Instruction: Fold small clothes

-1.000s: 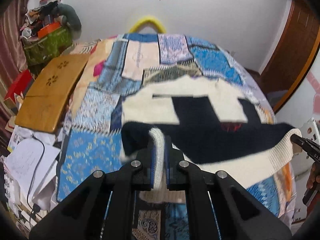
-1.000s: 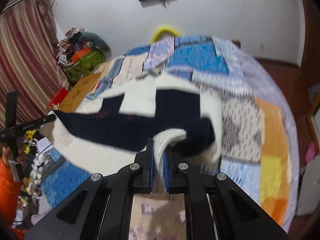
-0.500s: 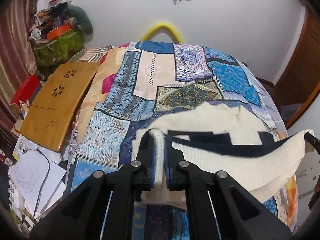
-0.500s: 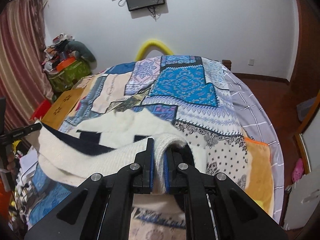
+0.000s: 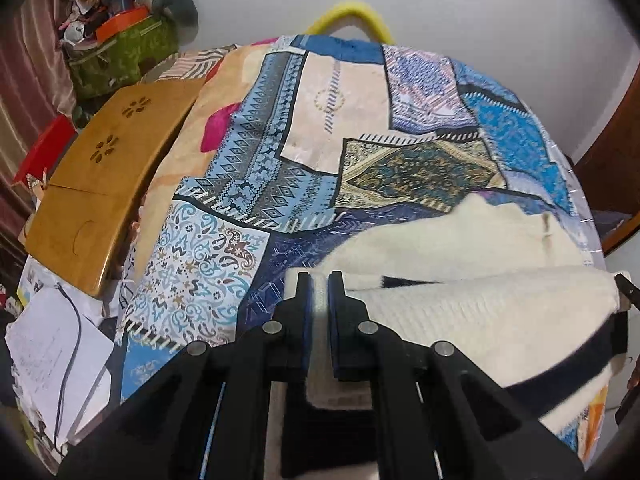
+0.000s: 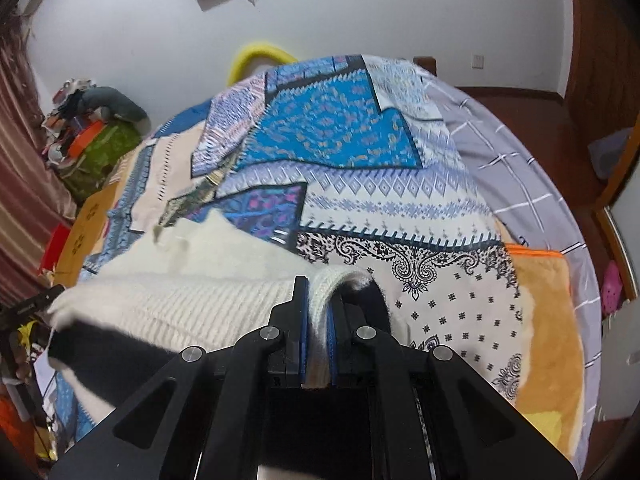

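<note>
A cream and navy knitted sweater [image 5: 472,312] lies on the patchwork bedspread [image 5: 280,168], with its ribbed hem lifted between both grippers. My left gripper [image 5: 318,280] is shut on one hem corner. My right gripper [image 6: 318,284] is shut on the other hem corner of the sweater [image 6: 192,296]. The hem hangs stretched between them, folded over the cream body of the sweater underneath. The right gripper's tip [image 5: 624,292] shows at the right edge of the left wrist view. The left gripper's tip [image 6: 36,304] shows at the left edge of the right wrist view.
A wooden lap desk [image 5: 108,176] leans at the bed's left side, above papers [image 5: 52,356] on the floor. A green bag with clutter [image 5: 120,52] stands in the far left corner. A yellow curved tube [image 5: 352,12] is behind the bed. An orange blanket [image 6: 548,320] lies at the bed's right.
Both grippers carried the hem forward over the sweater. The navy front that was spread out is now mostly covered by the folded cream part, and the hem sits lower over the bed.
</note>
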The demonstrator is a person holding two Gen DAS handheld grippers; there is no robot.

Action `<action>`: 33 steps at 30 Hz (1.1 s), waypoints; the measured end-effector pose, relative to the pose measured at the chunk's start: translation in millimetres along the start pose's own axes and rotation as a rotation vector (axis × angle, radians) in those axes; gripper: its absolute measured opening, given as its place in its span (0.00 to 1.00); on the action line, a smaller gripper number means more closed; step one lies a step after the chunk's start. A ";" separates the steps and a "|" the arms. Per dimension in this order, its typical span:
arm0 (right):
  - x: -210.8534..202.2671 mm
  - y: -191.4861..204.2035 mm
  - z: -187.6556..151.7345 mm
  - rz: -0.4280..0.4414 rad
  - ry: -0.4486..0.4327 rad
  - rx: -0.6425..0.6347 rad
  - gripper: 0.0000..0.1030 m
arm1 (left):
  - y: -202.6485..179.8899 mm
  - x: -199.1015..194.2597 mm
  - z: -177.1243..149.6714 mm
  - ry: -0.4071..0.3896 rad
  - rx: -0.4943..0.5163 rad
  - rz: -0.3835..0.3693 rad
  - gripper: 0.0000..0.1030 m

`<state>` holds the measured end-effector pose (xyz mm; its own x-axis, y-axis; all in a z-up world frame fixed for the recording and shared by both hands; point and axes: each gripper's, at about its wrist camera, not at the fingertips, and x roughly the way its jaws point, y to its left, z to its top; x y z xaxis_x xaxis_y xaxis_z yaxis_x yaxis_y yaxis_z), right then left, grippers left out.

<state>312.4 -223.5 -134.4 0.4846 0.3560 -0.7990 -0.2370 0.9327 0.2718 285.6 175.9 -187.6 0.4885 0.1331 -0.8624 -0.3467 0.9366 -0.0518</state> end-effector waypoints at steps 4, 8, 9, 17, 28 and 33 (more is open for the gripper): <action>11.6 -4.5 3.1 0.010 0.020 0.006 0.07 | 2.5 12.8 8.8 0.000 0.006 0.036 0.07; 14.8 -8.0 8.2 0.028 0.026 0.020 0.07 | 8.6 18.6 17.5 -0.012 0.015 0.081 0.07; 16.1 -8.9 9.4 0.033 0.030 0.025 0.07 | 11.0 19.7 19.5 -0.008 0.011 0.078 0.07; 5.8 -5.2 19.2 0.056 0.006 0.025 0.07 | 18.7 8.3 22.2 -0.028 0.022 0.081 0.07; -22.5 3.7 35.3 0.066 -0.042 0.041 0.13 | 14.2 -39.3 29.8 -0.083 0.052 0.054 0.08; -42.5 1.1 40.0 0.013 -0.101 0.037 0.28 | 10.5 -52.6 26.0 -0.097 0.078 0.066 0.22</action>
<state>325.2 -235.3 -78.8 0.5646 0.3703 -0.7377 -0.2131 0.9288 0.3031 277.1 187.1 -129.8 0.5431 0.2223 -0.8097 -0.3195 0.9465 0.0456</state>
